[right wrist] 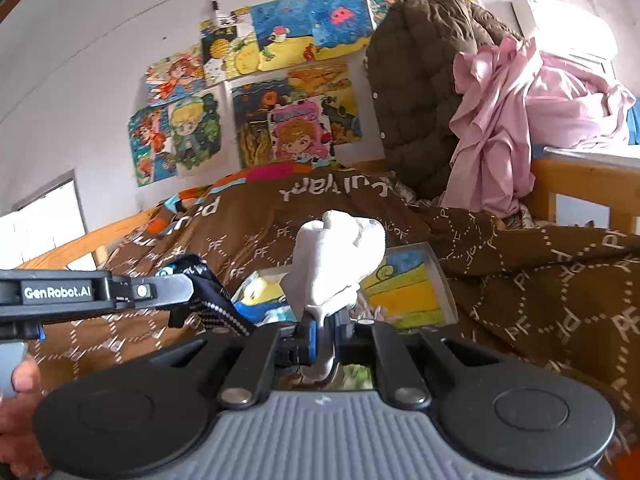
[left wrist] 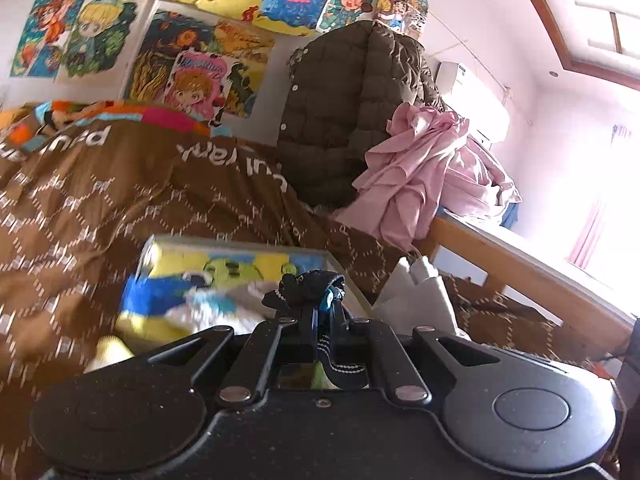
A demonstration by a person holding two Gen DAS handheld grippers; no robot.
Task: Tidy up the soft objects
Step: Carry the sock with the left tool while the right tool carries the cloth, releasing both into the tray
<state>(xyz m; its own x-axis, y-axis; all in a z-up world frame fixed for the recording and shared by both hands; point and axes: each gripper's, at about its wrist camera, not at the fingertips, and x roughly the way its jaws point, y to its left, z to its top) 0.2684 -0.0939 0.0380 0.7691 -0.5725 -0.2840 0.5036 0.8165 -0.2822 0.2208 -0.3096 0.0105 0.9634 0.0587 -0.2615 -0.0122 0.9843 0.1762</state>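
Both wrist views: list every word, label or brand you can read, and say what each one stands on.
"GenRobot.AI": white print on the side of the left gripper, right wrist view.
"PF": repeated monogram on the brown quilt.
Large white lettering on the quilt, upside down: not surely readable.
Title on the pink cartoon poster: too blurred.
Air conditioner label: too small.

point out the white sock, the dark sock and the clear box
white sock (right wrist: 340,256), right wrist view, on its bunched upper part above the right gripper
dark sock (left wrist: 308,286), left wrist view, on the bunched part above the left gripper
clear box (right wrist: 438,276), right wrist view, on its right wall
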